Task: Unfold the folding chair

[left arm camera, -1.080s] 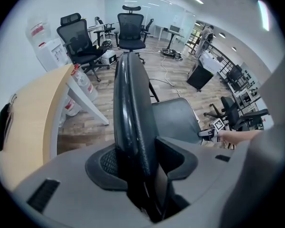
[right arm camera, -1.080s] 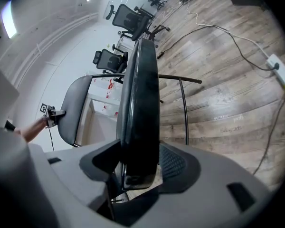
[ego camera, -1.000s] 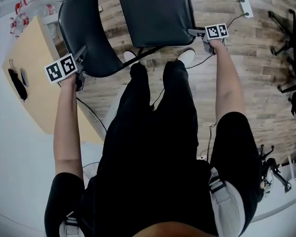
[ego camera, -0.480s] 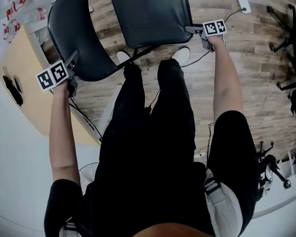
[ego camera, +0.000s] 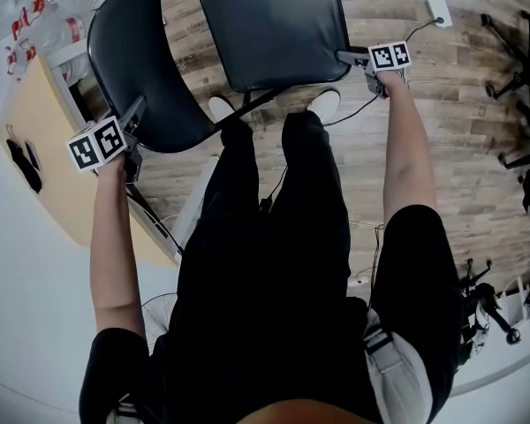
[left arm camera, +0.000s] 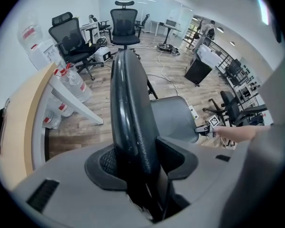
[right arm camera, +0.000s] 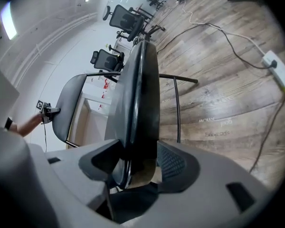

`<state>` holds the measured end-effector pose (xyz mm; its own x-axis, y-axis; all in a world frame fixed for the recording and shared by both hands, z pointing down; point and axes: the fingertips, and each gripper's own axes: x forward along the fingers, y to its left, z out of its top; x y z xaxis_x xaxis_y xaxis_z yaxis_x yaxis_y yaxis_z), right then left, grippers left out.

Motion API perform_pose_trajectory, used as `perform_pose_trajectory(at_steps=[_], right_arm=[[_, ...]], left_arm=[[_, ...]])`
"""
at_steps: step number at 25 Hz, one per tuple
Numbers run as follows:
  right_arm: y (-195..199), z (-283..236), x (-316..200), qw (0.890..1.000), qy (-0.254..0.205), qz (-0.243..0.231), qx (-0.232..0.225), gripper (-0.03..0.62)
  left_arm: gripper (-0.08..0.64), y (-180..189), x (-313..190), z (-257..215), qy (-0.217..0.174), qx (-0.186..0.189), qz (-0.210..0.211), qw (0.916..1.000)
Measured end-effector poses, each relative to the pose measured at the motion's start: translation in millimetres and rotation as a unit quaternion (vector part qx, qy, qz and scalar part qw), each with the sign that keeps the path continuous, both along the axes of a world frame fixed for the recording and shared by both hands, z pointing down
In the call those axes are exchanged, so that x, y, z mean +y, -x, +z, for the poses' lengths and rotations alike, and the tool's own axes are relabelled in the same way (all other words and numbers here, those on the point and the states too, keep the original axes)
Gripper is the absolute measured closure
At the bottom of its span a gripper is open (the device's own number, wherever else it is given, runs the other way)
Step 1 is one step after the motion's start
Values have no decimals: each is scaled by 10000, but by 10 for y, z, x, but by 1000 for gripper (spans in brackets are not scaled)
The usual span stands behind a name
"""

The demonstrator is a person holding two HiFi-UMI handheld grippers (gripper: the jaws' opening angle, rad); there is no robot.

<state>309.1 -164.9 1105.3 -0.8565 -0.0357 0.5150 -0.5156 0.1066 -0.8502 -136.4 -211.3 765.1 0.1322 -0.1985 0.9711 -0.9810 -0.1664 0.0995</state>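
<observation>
The left gripper (ego camera: 137, 111) clamps the rim of the backrest (ego camera: 141, 69), and the right gripper (ego camera: 344, 56) pinches the side edge of the seat (ego camera: 274, 25). Both pairs of jaws stand narrow, pressed onto the black padding. The chair (ego camera: 124, 34) is partly open, its seat and backrest spread apart, directly ahead of the person's white shoes (ego camera: 219, 106) over a wood floor (ego camera: 424, 104). A tan table (ego camera: 44, 148) sits left of the chair and a power strip (ego camera: 439, 9) lies to its right.
</observation>
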Motion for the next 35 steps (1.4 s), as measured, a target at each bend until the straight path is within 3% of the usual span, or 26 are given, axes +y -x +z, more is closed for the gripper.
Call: perform_pose_trajectory(at_steps=[3, 11, 15, 18, 23, 27, 32, 35], right_arm=[[-126, 65, -4, 9997, -30, -113, 211, 348], [-154, 71, -12, 9993, 117, -334, 143, 345], [-337, 22, -54, 9938, 44, -747, 819, 318], [-562, -192, -172, 9869, -235, -799, 1380, 316], [-635, -1062, -452, 9832, -1054, -379, 1439, 318], [-552, -2040, -807, 9714, -1977, -76, 1314, 318], [-115, -3316, -881, 9507, -2894, 135, 1106, 318], [250, -4058, -874, 9339, -3424, 200, 1004, 318]], left_arm=[[377, -177, -28, -2, 0, -25, 71, 10000], [368, -176, -15, 11, -61, -132, -55, 9999], [298, -197, -27, -65, -204, -390, 118, 9990], [254, -255, -19, -156, -325, -391, -21, 9987], [225, -283, 97, -378, -476, -320, -340, 9978], [227, -358, 92, -646, -847, -225, -412, 9953], [227, -562, 81, -1211, -1463, -143, 65, 9891], [229, -808, 21, -1633, -2112, 241, 556, 9756]])
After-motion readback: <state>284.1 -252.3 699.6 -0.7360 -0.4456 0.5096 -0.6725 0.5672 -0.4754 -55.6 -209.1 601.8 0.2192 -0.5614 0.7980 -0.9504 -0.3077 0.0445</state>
